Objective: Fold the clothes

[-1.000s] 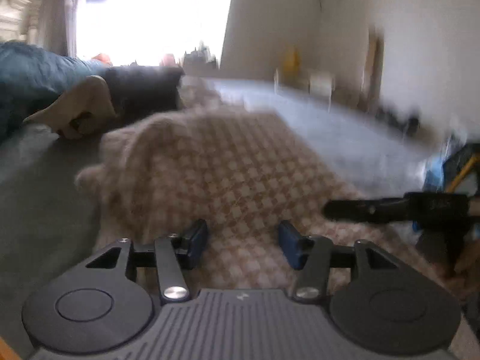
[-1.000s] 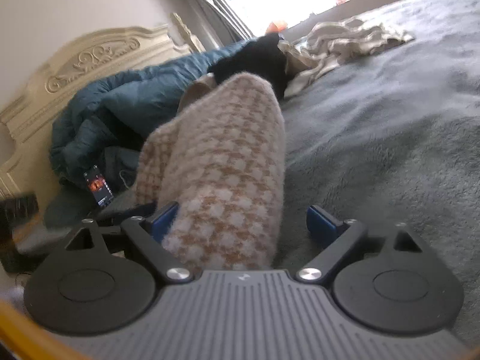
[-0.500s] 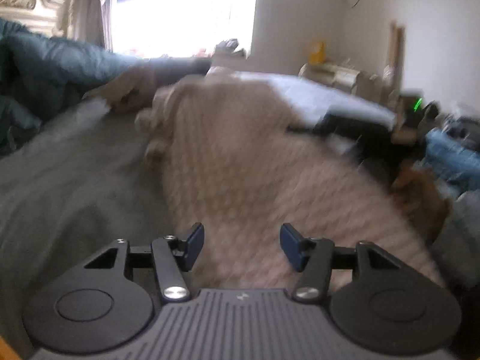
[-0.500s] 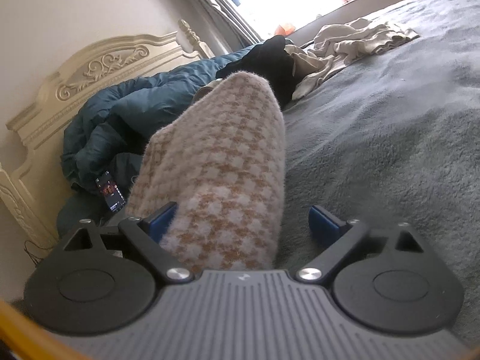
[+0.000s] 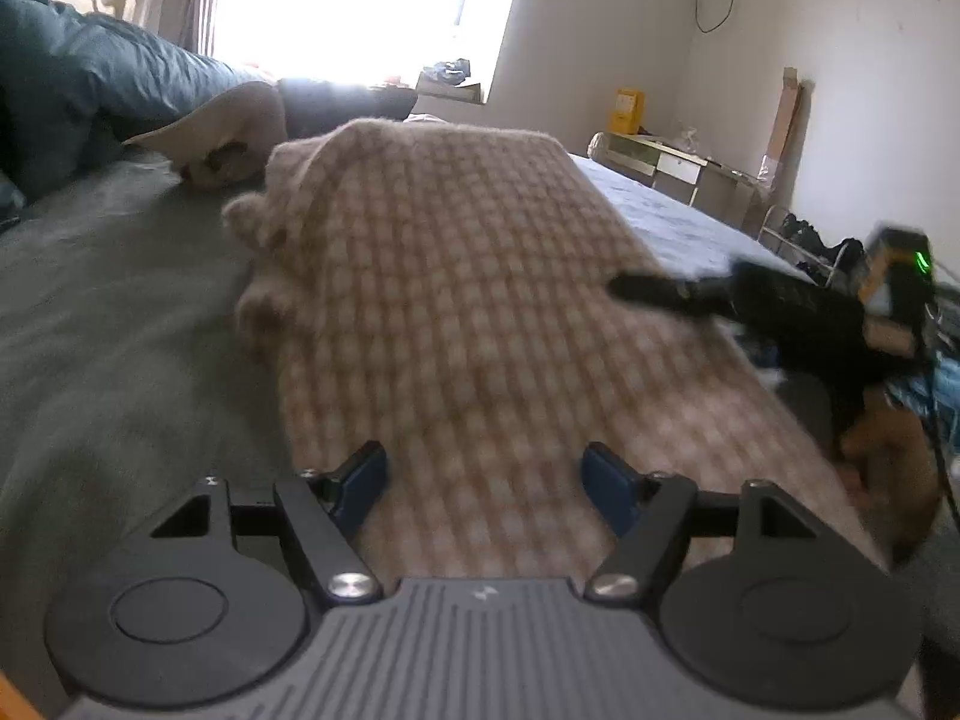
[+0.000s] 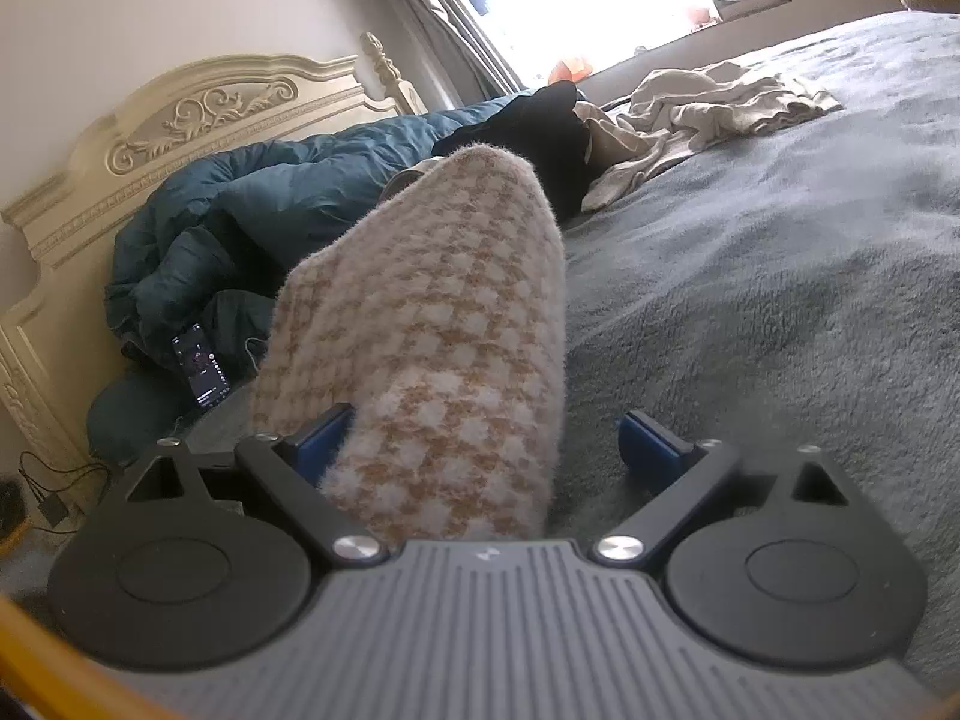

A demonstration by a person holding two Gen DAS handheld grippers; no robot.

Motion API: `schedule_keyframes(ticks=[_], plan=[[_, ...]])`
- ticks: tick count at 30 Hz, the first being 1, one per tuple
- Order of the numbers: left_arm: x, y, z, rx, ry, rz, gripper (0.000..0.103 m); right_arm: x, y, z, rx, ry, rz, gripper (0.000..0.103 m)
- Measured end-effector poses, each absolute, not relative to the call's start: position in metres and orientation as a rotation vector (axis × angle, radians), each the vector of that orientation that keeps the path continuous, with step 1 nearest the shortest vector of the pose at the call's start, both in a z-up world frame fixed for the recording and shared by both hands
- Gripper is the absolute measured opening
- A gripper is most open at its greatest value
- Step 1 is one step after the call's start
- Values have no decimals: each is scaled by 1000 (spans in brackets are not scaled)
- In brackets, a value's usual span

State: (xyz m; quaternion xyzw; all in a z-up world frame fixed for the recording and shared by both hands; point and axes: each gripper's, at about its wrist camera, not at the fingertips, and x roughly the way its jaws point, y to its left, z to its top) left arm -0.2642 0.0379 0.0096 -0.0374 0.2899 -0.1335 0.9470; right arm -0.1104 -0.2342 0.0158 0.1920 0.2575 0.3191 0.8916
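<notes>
Evenly, Both Ends Were to Be Carried Over

Left wrist view. Clearly, the left gripper [image 5: 483,474] was seen with its jaws spread wide, the checked knit [image 5: 456,276] running between and beyond the blue pads [image 5: 360,474]. Whether any cloth was pinched could not be told: the pads stood well apart and the fabric seemed merely to lie between them. The knit was stretched up and away over the grey bed [image 5: 108,312], its far edge raised, with a bunched part at the left side. The right gripper [image 5: 660,291] was seen at the knit's right edge, blurred. It was judged that a fold was in hand. For this to be done well, the edge would have to be properly caught before any pull, and both sides kept level.

Right wrist view. The right gripper [image 6: 486,444] was likewise seen wide open. The knit [image 6: 444,324] lay against the left pad [image 6: 318,438], while the right pad [image 6: 648,438] stood clear of it over the bed [image 6: 780,276]. No grip was shown here. The knit rose as a narrow ridge toward a blue duvet [image 6: 270,204] and a carved headboard [image 6: 198,114]; a beige garment [image 6: 708,102] lay well apart. It was judged that the jaws should be closed on a single edge only, so that the bed cover was not gathered with it, and the fold laid flat without dragging.
</notes>
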Motion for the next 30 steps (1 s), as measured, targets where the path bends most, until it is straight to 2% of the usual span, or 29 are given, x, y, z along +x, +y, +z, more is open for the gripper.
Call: schedule_keyframes(ticks=[3,8,17,21,24,30], plan=[[-295,29,1,-13,572,-211,73,-113,-232,18,375,526,649,94],[-314,40,3,-105,604,-204,74,-118,-227,29,322,526,605,94],[-307,45,5,-135,655,-225,82,-149,-178,112,66,390,636,92],[-309,46,3,-145,642,-220,82,-148,-144,76,-130,488,603,92],[-308,45,3,-140,642,-221,83,-169,-135,54,-302,421,505,93],[-309,47,0,-130,636,-230,83,-191,-166,42,-181,477,517,94]])
